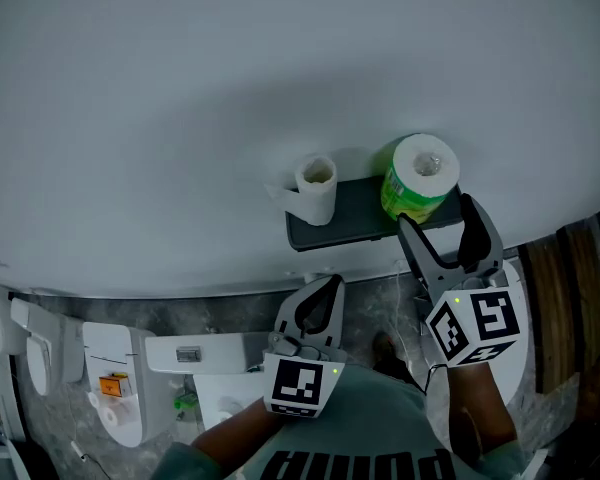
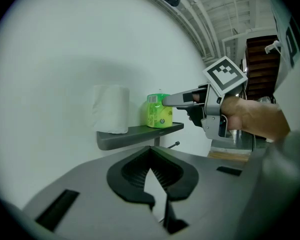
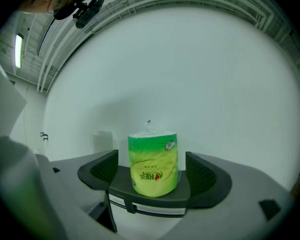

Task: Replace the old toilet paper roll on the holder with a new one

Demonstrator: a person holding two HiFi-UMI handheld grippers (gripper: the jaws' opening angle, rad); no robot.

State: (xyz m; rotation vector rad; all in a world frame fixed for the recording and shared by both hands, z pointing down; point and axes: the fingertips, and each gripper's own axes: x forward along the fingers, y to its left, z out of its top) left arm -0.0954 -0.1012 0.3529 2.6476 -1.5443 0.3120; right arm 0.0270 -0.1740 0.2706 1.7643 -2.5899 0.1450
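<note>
Fingers [image 3: 202,171] of my right gripper [image 1: 435,210] stand wide apart around the wrapped new roll [image 3: 152,164] on the shelf's [image 1: 355,208] right end, not pinching it. My left gripper [image 1: 328,286] is closed and empty. Next I should squeeze and lift.

New toilet paper roll [image 3: 153,165]: glossy green plastic film wrapper, gathered to a crimp at top. Old toilet paper roll [image 1: 317,188]: bare white paper, matt. Holder shelf [image 1: 360,210]: dark grey, smooth, matt; material undetermined. Wall [image 1: 180,88]: smooth, matt white.
</note>
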